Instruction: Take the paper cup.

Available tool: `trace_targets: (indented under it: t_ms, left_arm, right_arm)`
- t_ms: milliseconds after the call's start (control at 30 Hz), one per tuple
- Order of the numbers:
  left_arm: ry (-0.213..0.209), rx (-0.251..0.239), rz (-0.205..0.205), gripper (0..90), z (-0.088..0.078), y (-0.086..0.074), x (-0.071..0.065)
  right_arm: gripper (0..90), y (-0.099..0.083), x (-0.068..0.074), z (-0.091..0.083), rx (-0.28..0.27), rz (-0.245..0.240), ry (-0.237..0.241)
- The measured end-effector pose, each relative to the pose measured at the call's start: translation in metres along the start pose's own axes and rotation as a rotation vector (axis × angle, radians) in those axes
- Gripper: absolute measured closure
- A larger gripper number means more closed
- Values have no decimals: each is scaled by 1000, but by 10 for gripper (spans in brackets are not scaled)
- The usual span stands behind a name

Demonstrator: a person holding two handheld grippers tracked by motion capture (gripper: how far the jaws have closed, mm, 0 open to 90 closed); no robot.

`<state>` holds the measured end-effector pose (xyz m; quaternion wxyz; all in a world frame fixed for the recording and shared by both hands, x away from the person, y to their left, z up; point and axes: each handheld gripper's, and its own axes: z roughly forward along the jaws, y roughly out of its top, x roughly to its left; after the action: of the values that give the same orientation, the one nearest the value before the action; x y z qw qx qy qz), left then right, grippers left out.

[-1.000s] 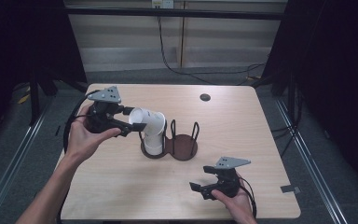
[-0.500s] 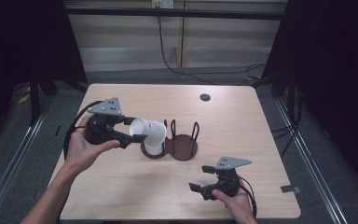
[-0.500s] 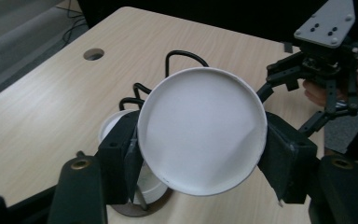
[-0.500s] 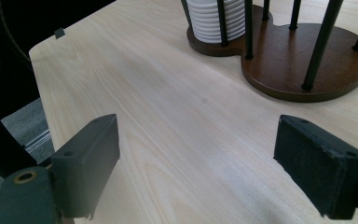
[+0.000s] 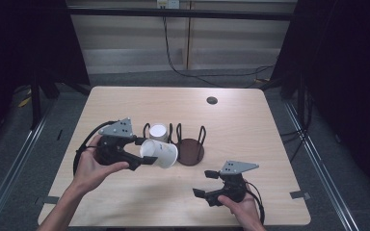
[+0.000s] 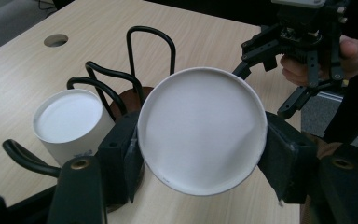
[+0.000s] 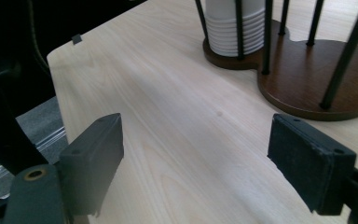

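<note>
Left tongs [image 6: 200, 154] pinch a paper cup [image 6: 203, 128] on its side above the table [image 5: 270, 125], beside the cup holder [image 5: 190, 151]. Light, crushable: squeeze the walls gently. Right tongs [image 7: 196, 163], nothing between them, have just been closing.

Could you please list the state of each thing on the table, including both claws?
Left claw: shut on the paper cup.
Paper cup: lifted off the stack, lying sideways in the air, its base towards the camera of the left gripper view.
Cup stack: upside down, in the holder's left bay.
Cup holder: upright on the table, right bay empty.
Right claw: jaws apart, just been closing, nothing between them.
</note>
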<state>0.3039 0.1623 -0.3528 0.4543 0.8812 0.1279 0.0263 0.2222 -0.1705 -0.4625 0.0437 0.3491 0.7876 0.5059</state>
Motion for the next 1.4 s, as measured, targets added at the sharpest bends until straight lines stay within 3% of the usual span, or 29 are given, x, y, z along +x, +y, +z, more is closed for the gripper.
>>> trace_targets:
  t_ms: [200,300,533,733,900,1033,1400]
  left_arm:
    - [-41,-6,12,370,8,-11,-5]
    - [-44,17,5,368,9,-14,-2]
    - [-53,-4,-7,369,10,-21,-4]
    - [-65,7,-22,369,16,-29,-5]
    - [-85,19,-23,369,20,-31,-8]
    - [-97,7,-37,369,24,-31,-8]
    - [-142,29,-41,370,25,-33,-13]
  right_arm:
    - [172,8,3,2,-8,-22,15]
    - [171,14,6,4,-16,-29,36]
    - [140,32,14,14,-20,-79,77]
    - [136,44,17,23,-45,-114,114]
    - [137,53,17,25,-59,-133,115]
    - [139,62,18,30,-73,-143,146]
    - [187,56,22,42,-44,-194,190]
